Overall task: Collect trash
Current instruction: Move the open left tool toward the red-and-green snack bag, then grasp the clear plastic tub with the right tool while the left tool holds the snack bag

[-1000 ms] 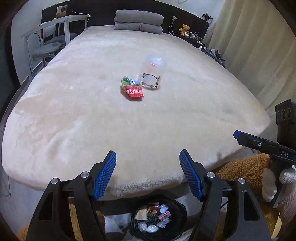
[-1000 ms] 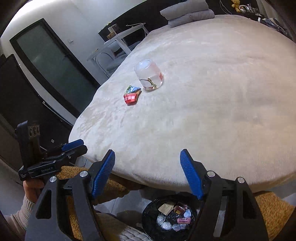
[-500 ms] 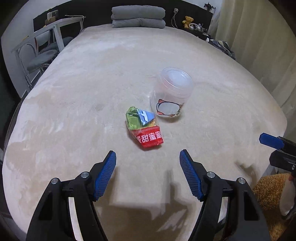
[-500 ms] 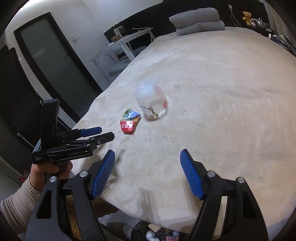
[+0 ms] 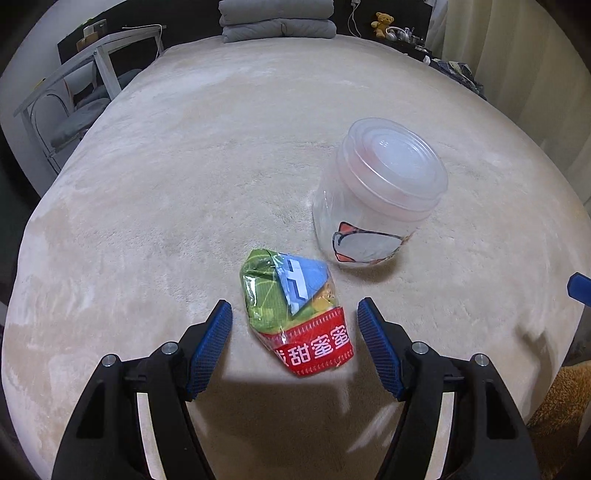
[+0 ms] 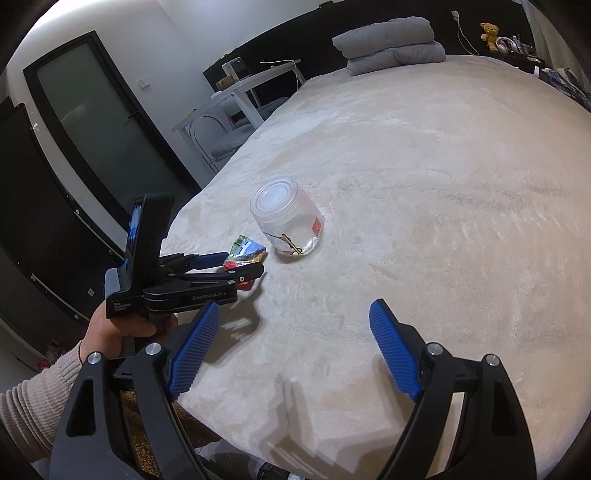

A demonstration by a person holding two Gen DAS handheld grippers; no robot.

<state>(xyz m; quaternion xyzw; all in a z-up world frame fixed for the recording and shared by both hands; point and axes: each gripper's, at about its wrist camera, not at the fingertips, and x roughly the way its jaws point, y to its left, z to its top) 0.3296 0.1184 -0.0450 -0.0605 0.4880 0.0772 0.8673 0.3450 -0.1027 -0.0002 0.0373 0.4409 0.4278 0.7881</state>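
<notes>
A crumpled snack wrapper (image 5: 295, 314), green, blue and red with white Chinese characters, lies on the beige bed cover (image 5: 184, 184). My left gripper (image 5: 293, 332) is open, its blue pads on either side of the wrapper, not touching it. In the right wrist view the left gripper (image 6: 240, 264) straddles the wrapper (image 6: 245, 253). A clear plastic jar (image 5: 376, 192) with a lid stands just behind and right of the wrapper; it also shows in the right wrist view (image 6: 288, 221). My right gripper (image 6: 291, 347) is open and empty over the bed's near edge.
Folded grey blankets (image 5: 277, 18) lie at the bed's far end. A white desk and chair (image 5: 81, 85) stand to the left, curtains (image 5: 535, 55) to the right. A dark glass door (image 6: 92, 122) is at the left. A brown rug (image 5: 557, 413) lies below the bed edge.
My left gripper has moved forward from over the trash bin at the bed's edge to straddle the wrapper. My right gripper has risen and moved forward over the bed edge. Both stayed open.
</notes>
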